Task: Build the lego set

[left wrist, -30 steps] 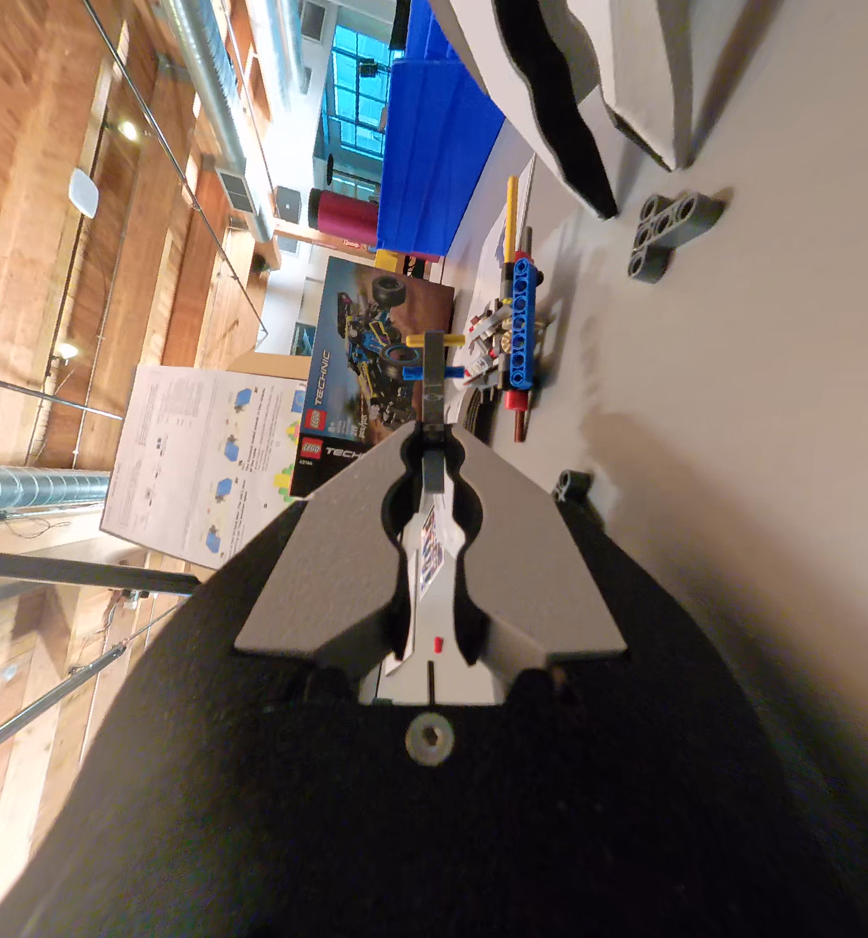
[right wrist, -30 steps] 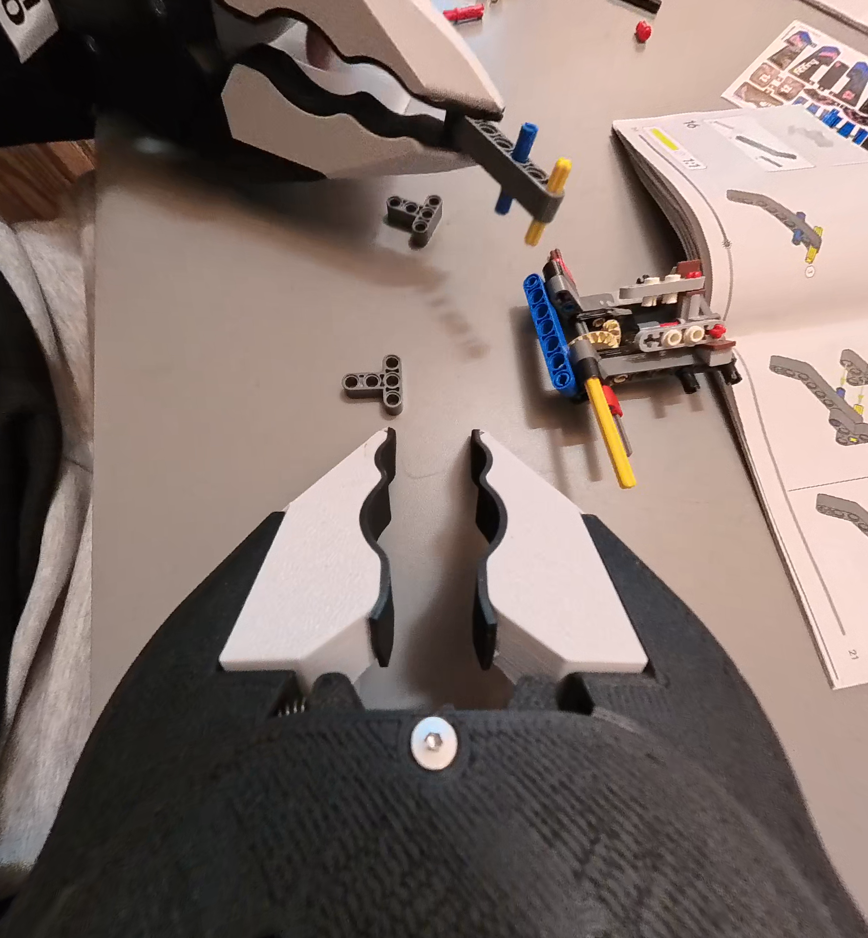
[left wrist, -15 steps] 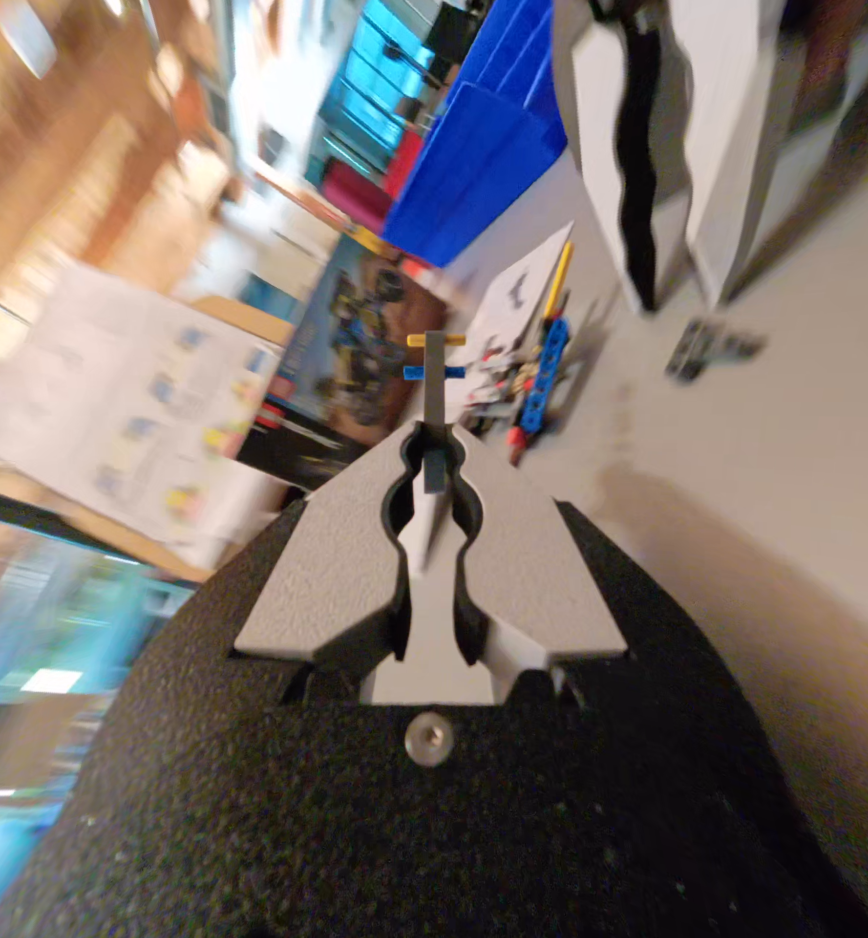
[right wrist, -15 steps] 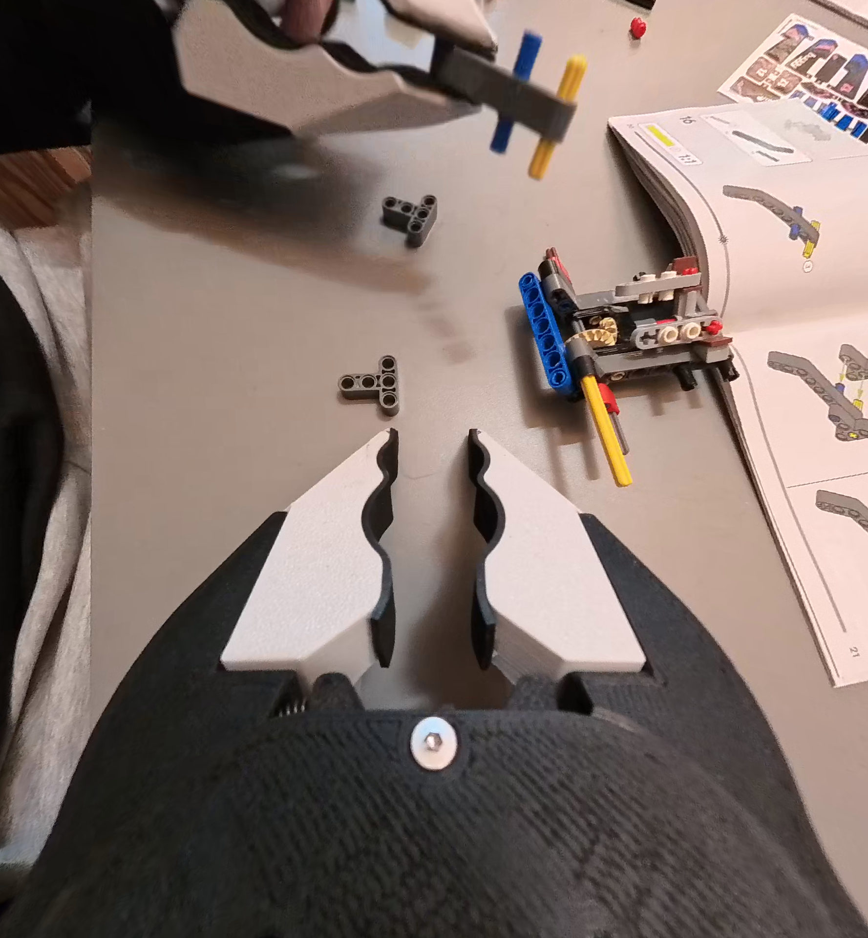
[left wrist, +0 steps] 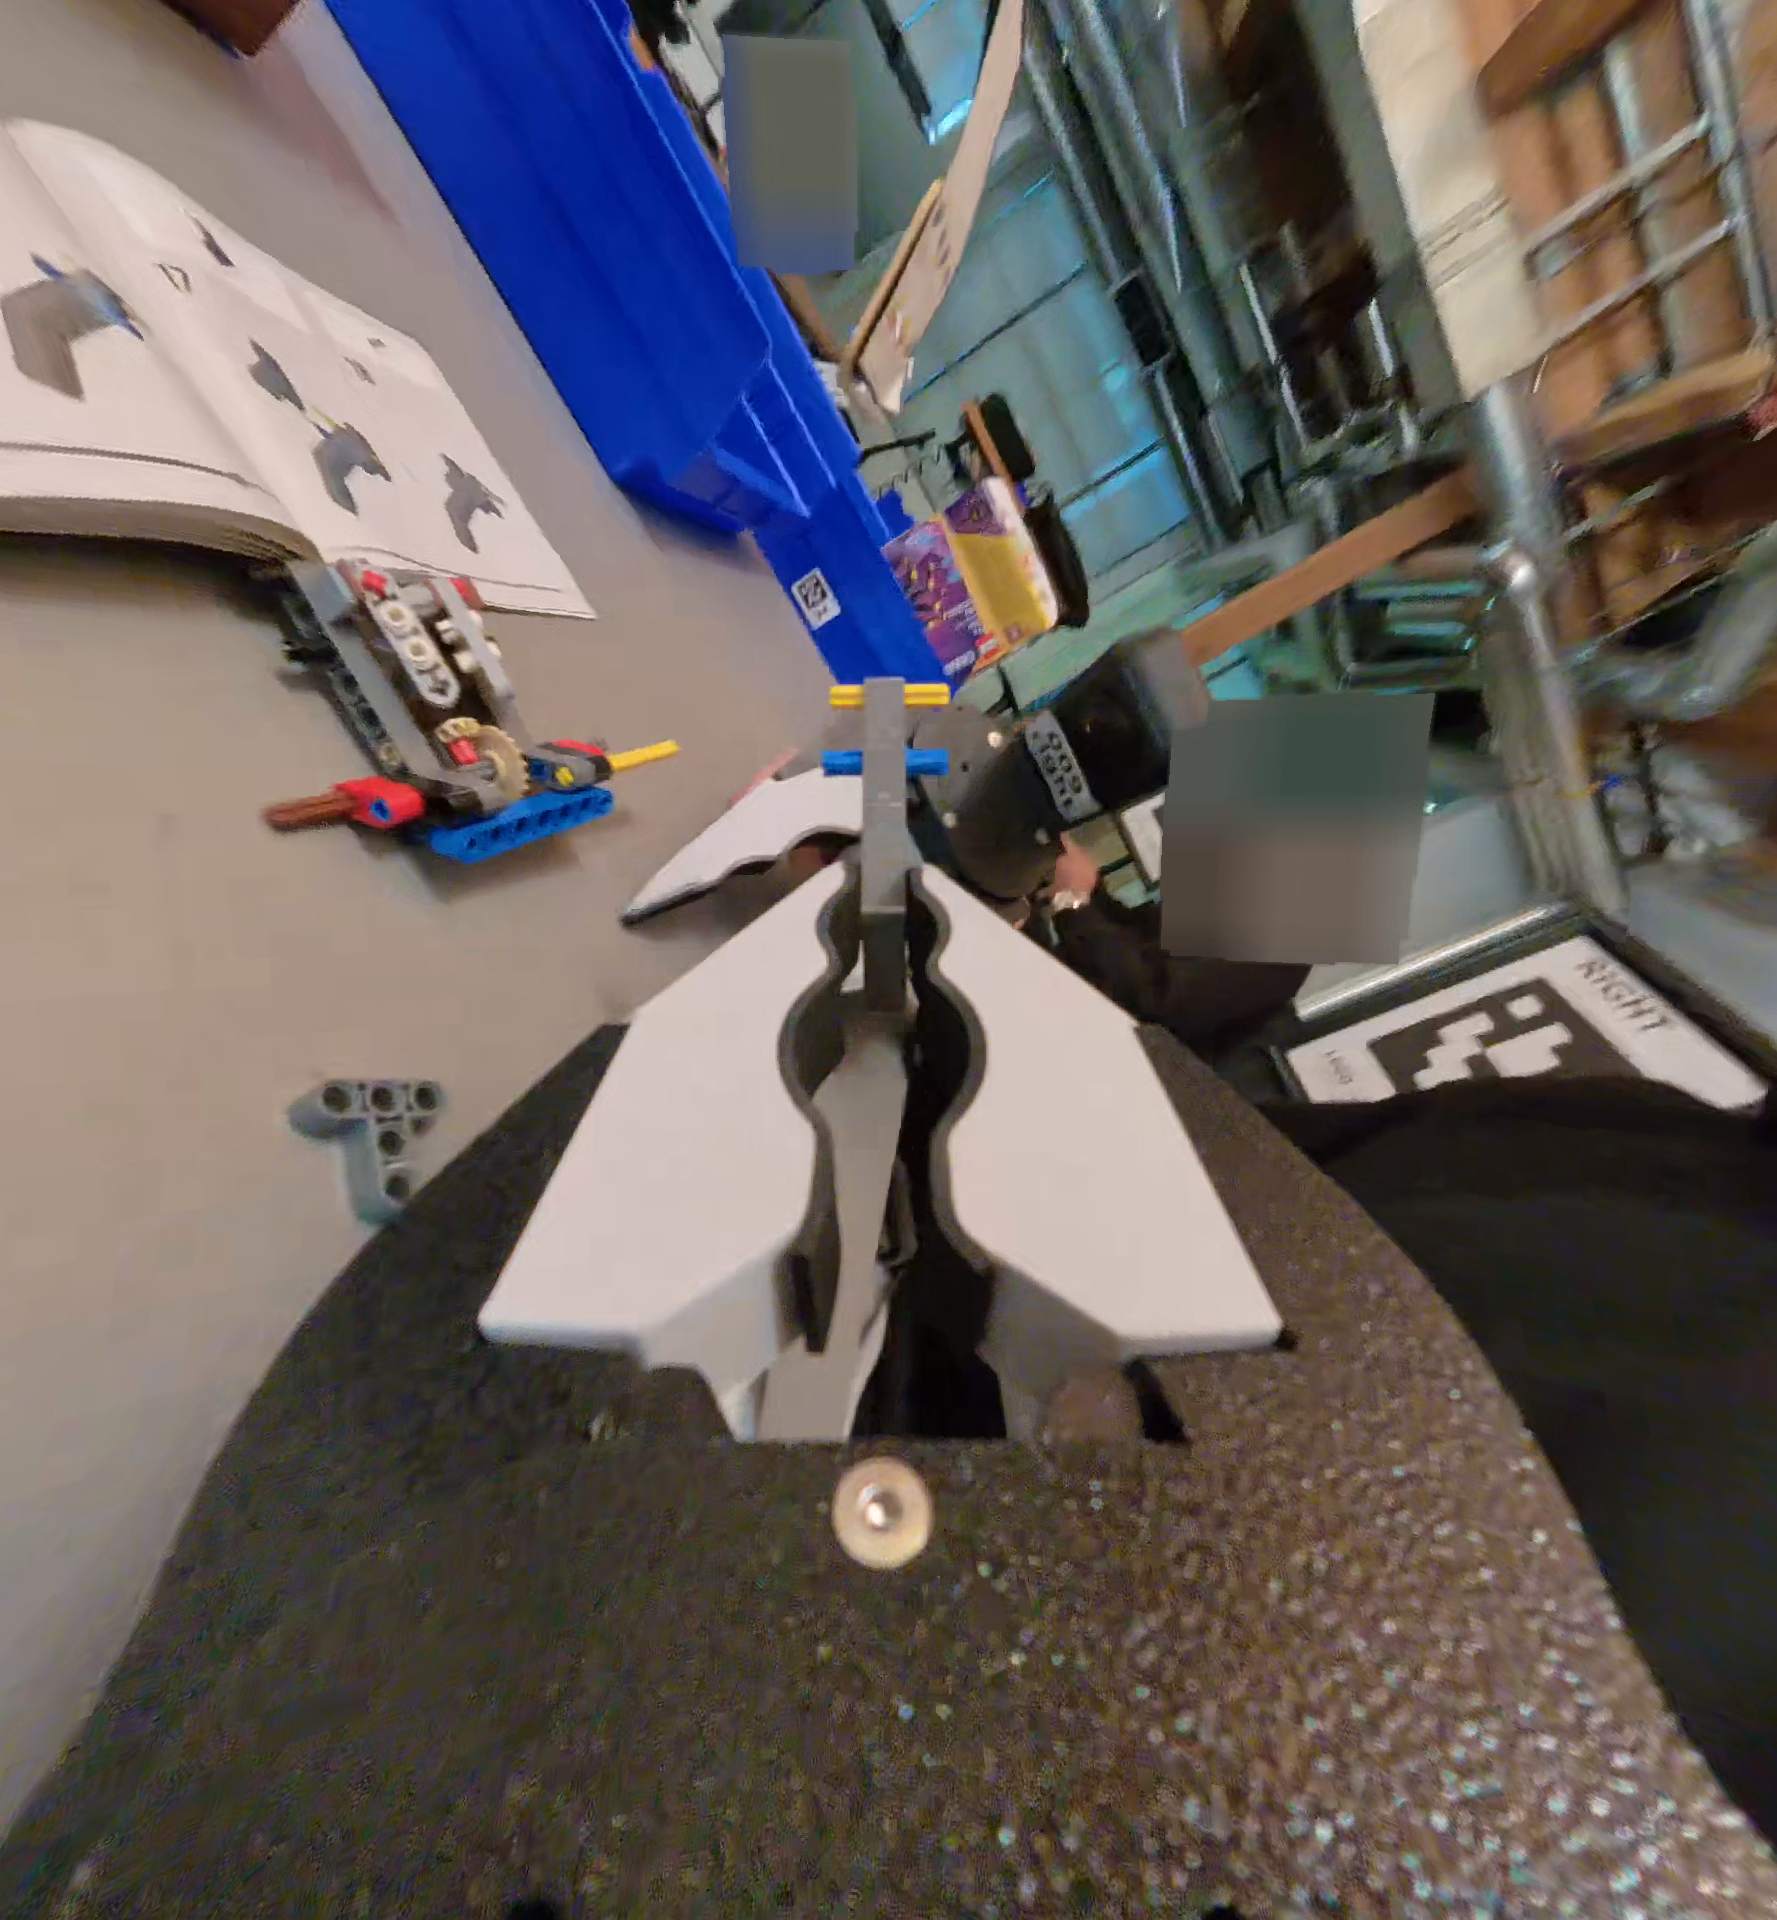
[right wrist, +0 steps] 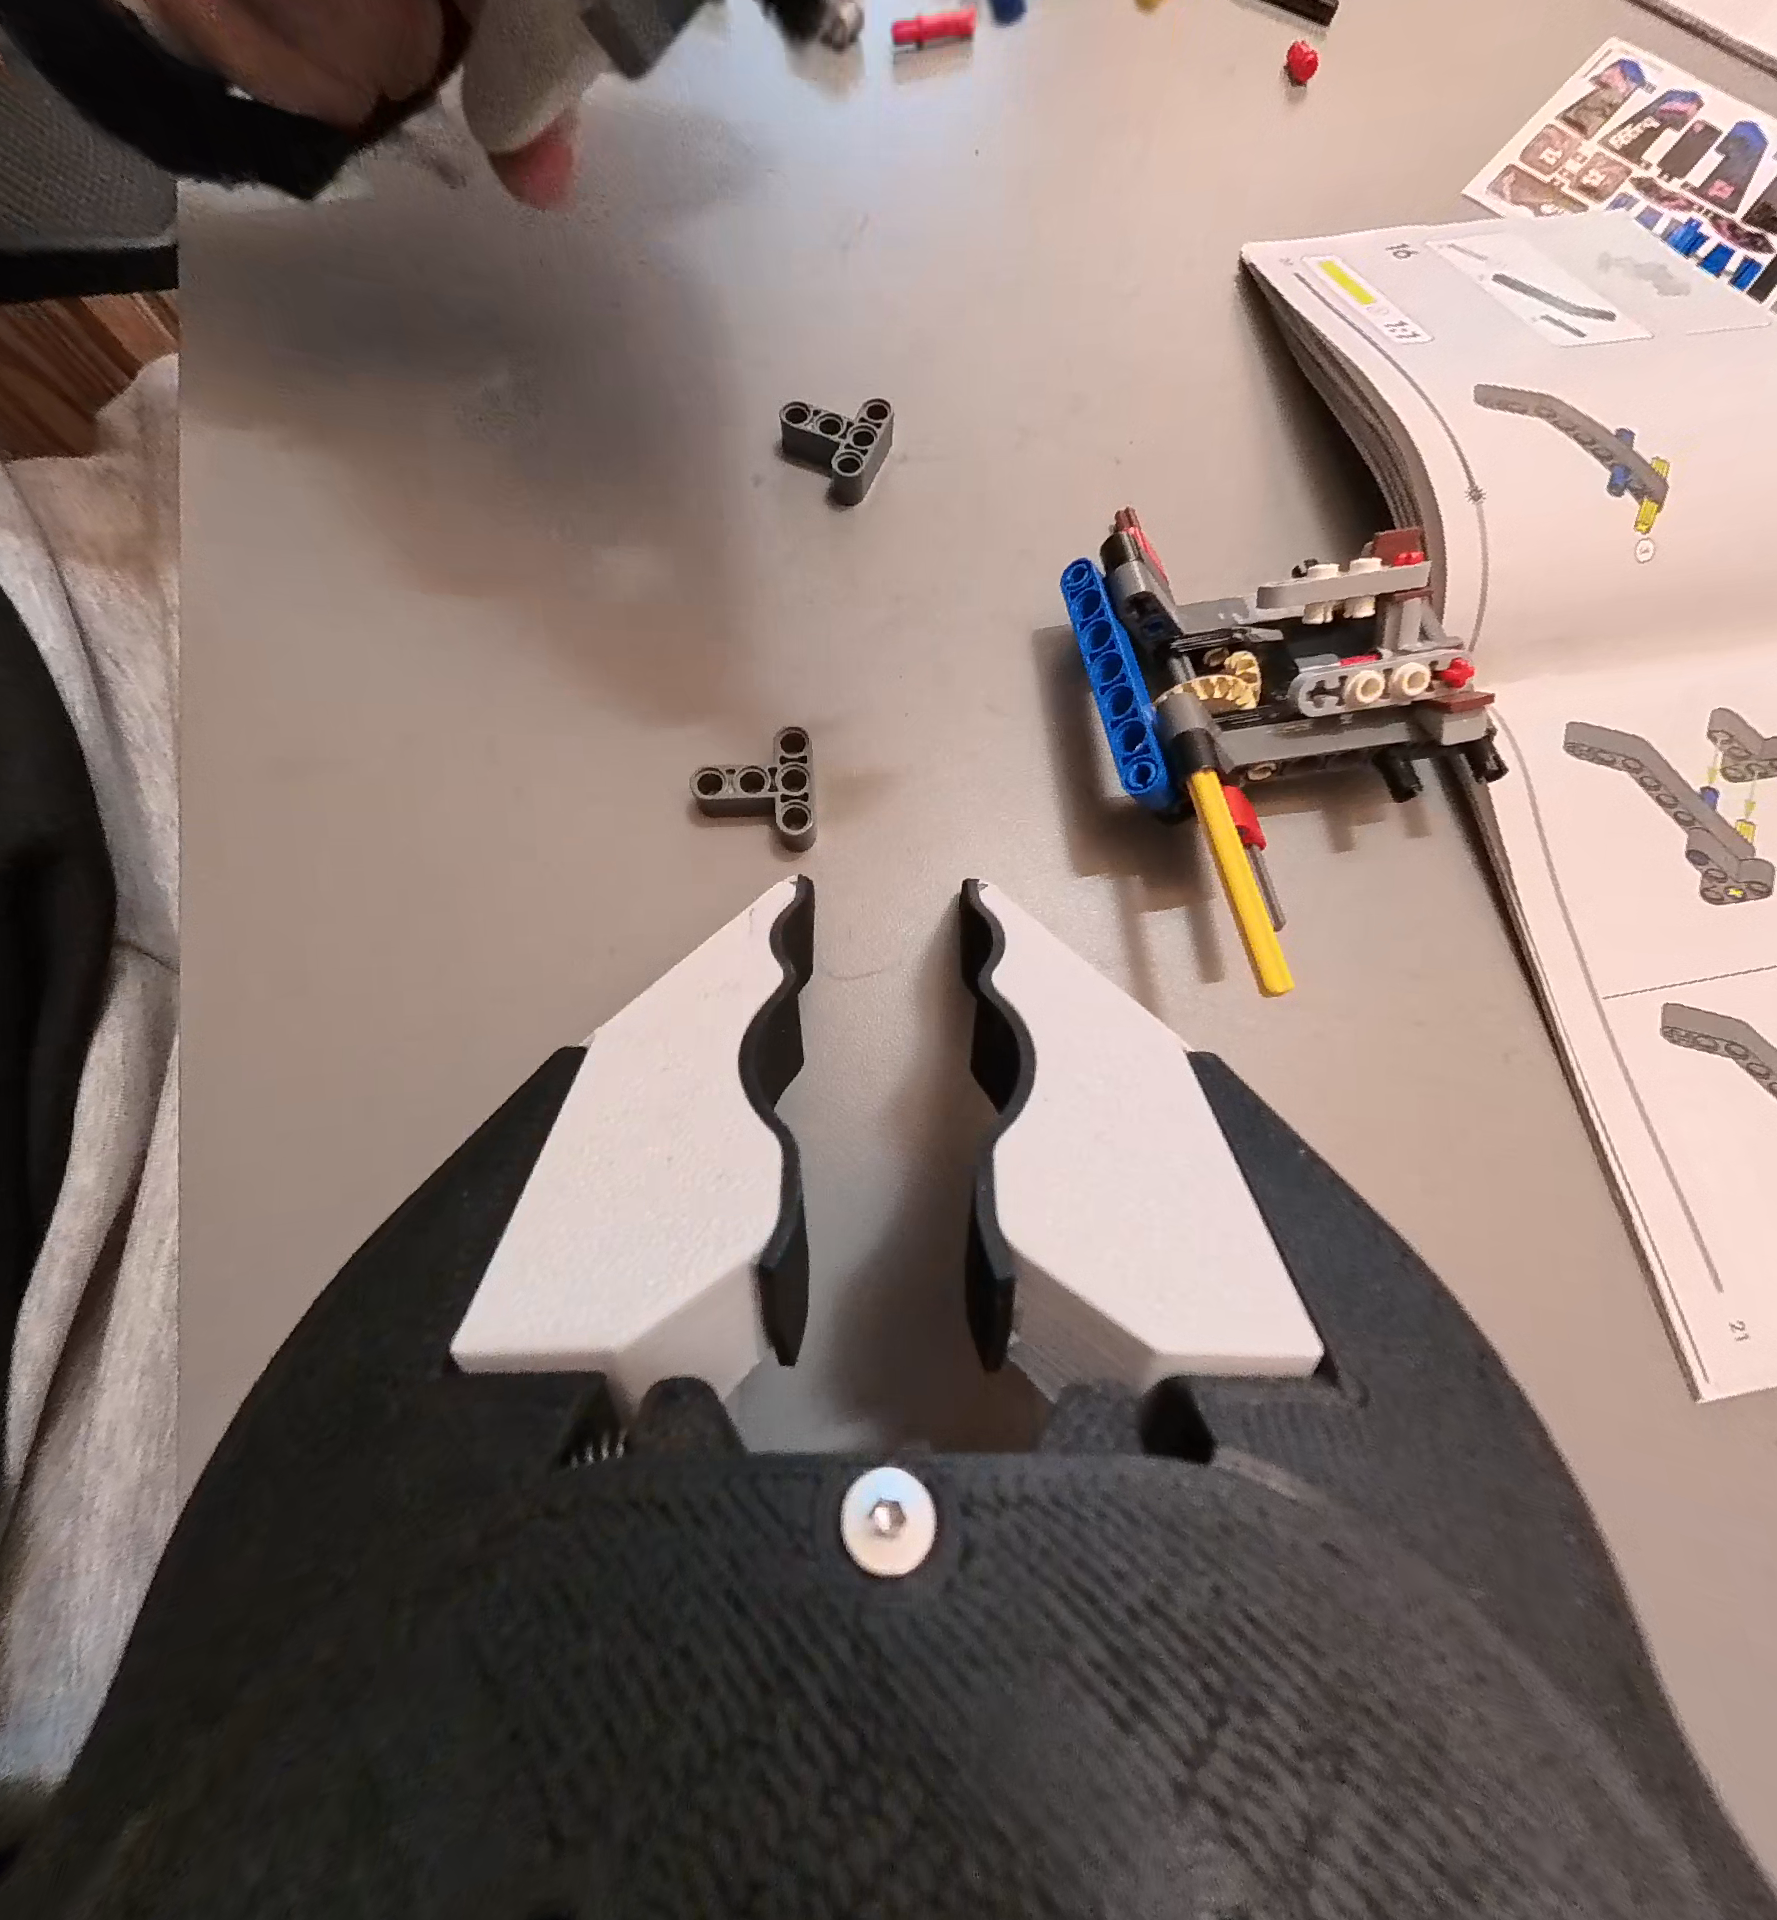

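Swung round, left gripper (left wrist: 882, 883) pinching beam (left wrist: 884, 790).

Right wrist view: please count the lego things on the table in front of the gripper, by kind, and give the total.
Dark grey T-shaped beams: 2, the farther and the nearer.
Partly built assembly: 1.
Open instruction booklet: 1.
Sticker sheet: 1.
Small loose pieces at the far edge: too cut off to count.
Total: 5.

We are swinging our left gripper (left wrist: 885, 883) up and around, so the table (left wrist: 136, 883) is now sitting on its left side, not its right. The gray beam (left wrist: 885, 831) it is pinching is leaving the top of our right gripper's (right wrist: 886, 894) view, and a hand (right wrist: 344, 73) is showing there now.
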Demonstrator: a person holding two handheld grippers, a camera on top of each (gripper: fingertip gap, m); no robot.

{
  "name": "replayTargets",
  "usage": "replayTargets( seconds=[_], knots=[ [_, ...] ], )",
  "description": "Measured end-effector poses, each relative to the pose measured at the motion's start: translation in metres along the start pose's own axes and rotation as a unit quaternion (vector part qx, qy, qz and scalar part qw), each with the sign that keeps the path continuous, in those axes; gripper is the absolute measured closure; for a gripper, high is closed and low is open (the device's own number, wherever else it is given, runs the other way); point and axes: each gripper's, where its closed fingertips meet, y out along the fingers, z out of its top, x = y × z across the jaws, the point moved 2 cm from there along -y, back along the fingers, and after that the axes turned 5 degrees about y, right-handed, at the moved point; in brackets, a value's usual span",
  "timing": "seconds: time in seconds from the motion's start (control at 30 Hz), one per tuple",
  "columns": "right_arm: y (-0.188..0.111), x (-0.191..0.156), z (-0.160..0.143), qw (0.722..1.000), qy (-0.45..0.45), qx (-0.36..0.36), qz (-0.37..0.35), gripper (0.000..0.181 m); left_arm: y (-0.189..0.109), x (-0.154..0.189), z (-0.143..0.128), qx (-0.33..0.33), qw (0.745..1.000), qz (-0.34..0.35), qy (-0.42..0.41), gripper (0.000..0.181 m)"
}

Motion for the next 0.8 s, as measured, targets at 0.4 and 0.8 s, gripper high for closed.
replayTargets(
  seconds=[0.4, 0.8],
  knots=[
    [0.000, 0.000, 0.000, 1.000, 0.002, 0.000, 0.001, 0.155, 0.003, -0.014, -0.010, -0.065, 0.994, 0.059, 0.070, 0.176],
    [0.000, 0.000, 0.000, 1.000, 0.004, 0.000, 0.003, 0.155, 0.007, -0.022, -0.018, -0.105, 0.985, 0.085, 0.106, 0.176]
  ],
)
